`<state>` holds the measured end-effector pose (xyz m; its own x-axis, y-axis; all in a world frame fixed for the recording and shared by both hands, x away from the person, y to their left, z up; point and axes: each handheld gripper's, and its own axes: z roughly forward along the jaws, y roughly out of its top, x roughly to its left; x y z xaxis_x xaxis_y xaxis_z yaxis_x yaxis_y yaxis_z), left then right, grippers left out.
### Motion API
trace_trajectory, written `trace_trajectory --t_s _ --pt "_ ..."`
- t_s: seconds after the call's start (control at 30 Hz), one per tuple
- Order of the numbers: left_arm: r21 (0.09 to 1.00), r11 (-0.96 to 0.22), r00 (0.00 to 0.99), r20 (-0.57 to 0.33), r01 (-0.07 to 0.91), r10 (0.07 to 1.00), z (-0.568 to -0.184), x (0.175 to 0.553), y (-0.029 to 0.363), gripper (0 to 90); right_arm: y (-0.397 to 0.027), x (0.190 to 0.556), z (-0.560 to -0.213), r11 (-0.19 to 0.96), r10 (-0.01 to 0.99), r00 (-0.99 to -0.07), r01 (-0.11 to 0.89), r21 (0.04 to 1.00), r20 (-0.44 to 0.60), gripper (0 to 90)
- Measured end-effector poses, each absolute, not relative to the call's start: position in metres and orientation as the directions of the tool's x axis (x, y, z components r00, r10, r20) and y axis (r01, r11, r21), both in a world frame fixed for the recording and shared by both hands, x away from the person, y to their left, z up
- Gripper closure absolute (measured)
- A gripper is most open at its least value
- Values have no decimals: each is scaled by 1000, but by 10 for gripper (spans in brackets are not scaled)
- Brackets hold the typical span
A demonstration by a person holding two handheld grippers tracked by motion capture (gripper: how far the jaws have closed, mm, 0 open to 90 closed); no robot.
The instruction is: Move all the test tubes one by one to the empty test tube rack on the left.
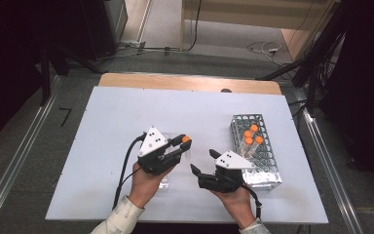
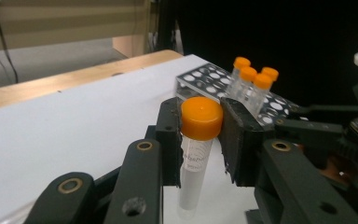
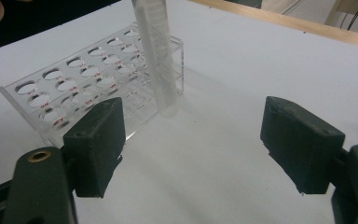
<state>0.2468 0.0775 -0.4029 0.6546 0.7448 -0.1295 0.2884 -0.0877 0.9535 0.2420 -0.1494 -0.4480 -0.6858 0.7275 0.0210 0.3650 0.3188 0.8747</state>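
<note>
White table point(image 1: 126, 122), wooden far edge; perforated tube rack point(image 1: 268, 170) and clear rack point(image 3: 93, 88) on it.

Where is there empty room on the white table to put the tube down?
The white mat is bare left of the left gripper and behind both grippers. It is crowded at the right, where the metal rack stands beside the right gripper.

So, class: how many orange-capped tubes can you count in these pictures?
5. One orange-capped tube is clamped in the left gripper. Four more tubes stand clustered in the metal rack on the right. None seem hidden.
</note>
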Motion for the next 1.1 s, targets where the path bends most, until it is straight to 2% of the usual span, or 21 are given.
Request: trace_trajectory --t_s 0.63,1.1 --pt "961 -38 457 -95 274 884 -391 269 152 703 -150 243 -450 322 736 -677 378 868 21 220" --pt "952 -75 435 -66 298 898 -401 278 157 703 -151 243 -450 316 738 -674 379 870 25 221"
